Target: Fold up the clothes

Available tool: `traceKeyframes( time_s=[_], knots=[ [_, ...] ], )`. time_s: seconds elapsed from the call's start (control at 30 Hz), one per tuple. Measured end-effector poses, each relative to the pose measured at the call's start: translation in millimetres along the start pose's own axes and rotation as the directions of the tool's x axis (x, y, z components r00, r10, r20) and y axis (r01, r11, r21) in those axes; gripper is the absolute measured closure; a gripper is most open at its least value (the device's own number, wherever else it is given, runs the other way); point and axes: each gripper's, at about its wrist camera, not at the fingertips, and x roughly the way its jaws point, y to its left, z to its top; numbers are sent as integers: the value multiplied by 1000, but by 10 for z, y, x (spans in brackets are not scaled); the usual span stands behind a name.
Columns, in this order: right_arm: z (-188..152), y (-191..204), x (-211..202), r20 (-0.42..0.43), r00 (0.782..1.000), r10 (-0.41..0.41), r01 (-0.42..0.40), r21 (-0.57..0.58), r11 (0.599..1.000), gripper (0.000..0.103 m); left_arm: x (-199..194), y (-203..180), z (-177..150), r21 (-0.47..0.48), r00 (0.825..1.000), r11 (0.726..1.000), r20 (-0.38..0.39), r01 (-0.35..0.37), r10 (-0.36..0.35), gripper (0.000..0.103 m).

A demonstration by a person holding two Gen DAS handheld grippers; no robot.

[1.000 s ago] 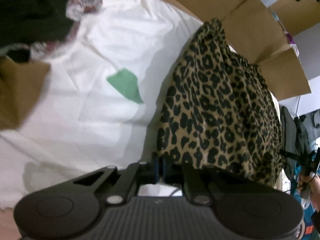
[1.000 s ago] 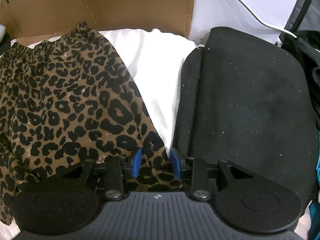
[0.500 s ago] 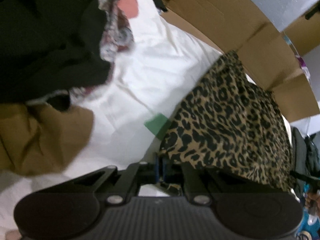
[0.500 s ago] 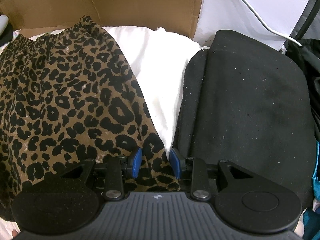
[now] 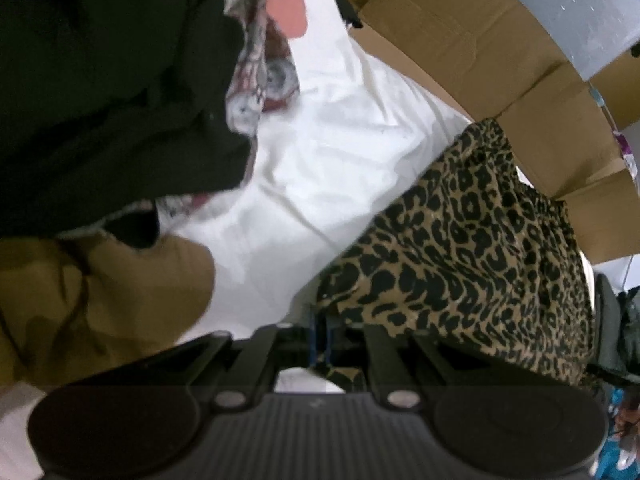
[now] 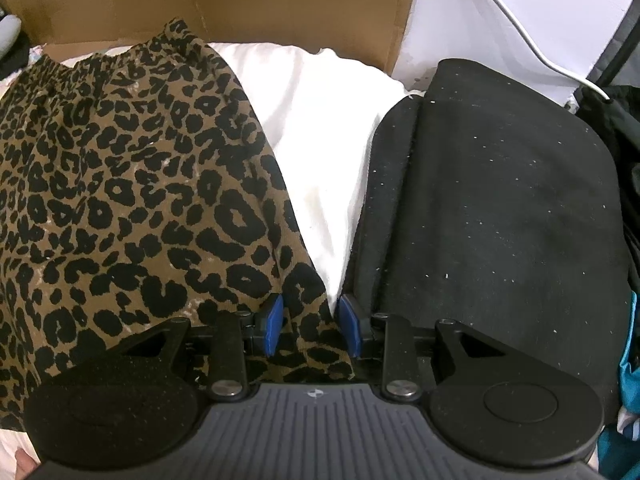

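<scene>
the thin, limp leopard-print fabric garment point(image 6: 132, 184) is light and drapes; grip hem corners. the left tool point(image 5: 320, 340), jaws just easing apart, is nearly closed on a corner; the right tool point(image 6: 310, 326) is half-open around the other.

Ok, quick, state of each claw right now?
Left claw: closed, pinching the leopard skirt edge.
Right claw: open, leopard skirt corner between its pads, not gripped.

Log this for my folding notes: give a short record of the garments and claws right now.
surface: white sheet
in work: skirt, leopard print, spread flat
left claw: shut on skirt edge
right claw: open, skirt corner between its pads
beside skirt: black garment, looks folded
clothes pile: black and tan, unfolded
</scene>
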Motion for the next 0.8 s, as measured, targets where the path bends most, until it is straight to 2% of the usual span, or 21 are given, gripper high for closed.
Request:
traceKeyframes(
  time_s=[0.07, 0.17, 0.27, 0.33, 0.5, 0.63, 0.8],
  knots=[
    [-32, -8, -55, 2, 1000, 0, 0, 18, 1000, 65, 25, 28, -29, -27, 1000, 1000, -7, 5, -5, 86],
    [-106, -24, -183, 17, 1000, -2, 1, 51, 999, 65, 46, 74, -81, -79, 999, 996, -3, 37, -37, 81],
    [-213, -72, -292, 24, 1000, 7, -10, 126, 992, 64, 50, 95, -121, -105, 998, 993, 16, 61, -60, 74],
    [-314, -124, -337, 36, 999, 32, -39, 190, 981, 64, 53, 103, -144, -115, 997, 990, 32, 76, -72, 74],
    [-544, -275, -266, 41, 990, 135, -140, 374, 917, 64, 48, 111, -175, -117, 995, 989, 53, 89, -84, 73],
    [-647, -310, -152, 68, 981, 179, -190, 458, 868, 55, 53, 106, -191, -110, 994, 990, 64, 92, -85, 73],
    [-638, -395, -79, 101, 970, 220, -240, 526, 816, 53, 71, 126, -186, -129, 992, 986, 80, 107, -97, 73]
  ],
)
